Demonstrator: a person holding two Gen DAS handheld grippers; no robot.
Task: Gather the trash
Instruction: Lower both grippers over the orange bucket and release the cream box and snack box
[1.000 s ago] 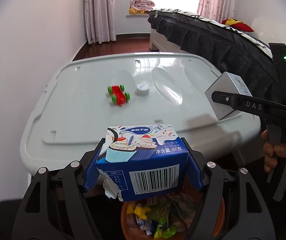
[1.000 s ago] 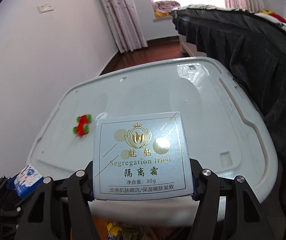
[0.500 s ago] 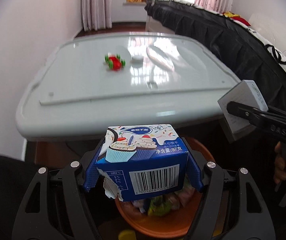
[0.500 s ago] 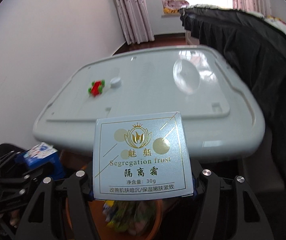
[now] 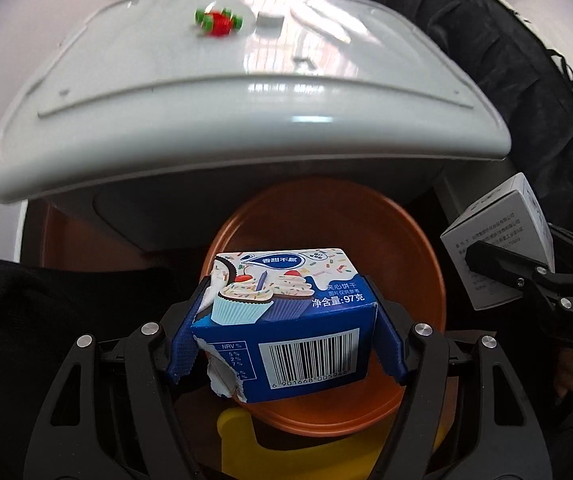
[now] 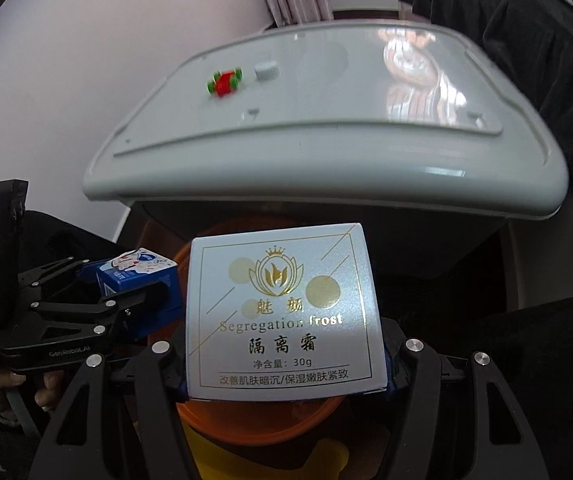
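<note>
The blue biscuit box (image 5: 286,320), torn at its lower left corner, sits pinched crosswise between the blue pads (image 5: 184,344) of the left gripper (image 5: 286,336) in the left wrist view, hanging over the orange bin (image 5: 406,248) below the grey table's edge (image 5: 246,160), while the right gripper (image 5: 502,270) at three o'clock clamps a white box (image 5: 502,224). In the right wrist view that white box (image 6: 282,312), lettered "Segregation frost", fills the centre, gripped on both sides by the right gripper (image 6: 284,360) above the orange bin (image 6: 262,420); the left gripper (image 6: 134,296) at nine o'clock holds the blue biscuit box (image 6: 134,276), and a red and green toy (image 6: 224,82) and a white cap (image 6: 266,71) lie on the table (image 6: 326,152) at eleven o'clock.
</note>
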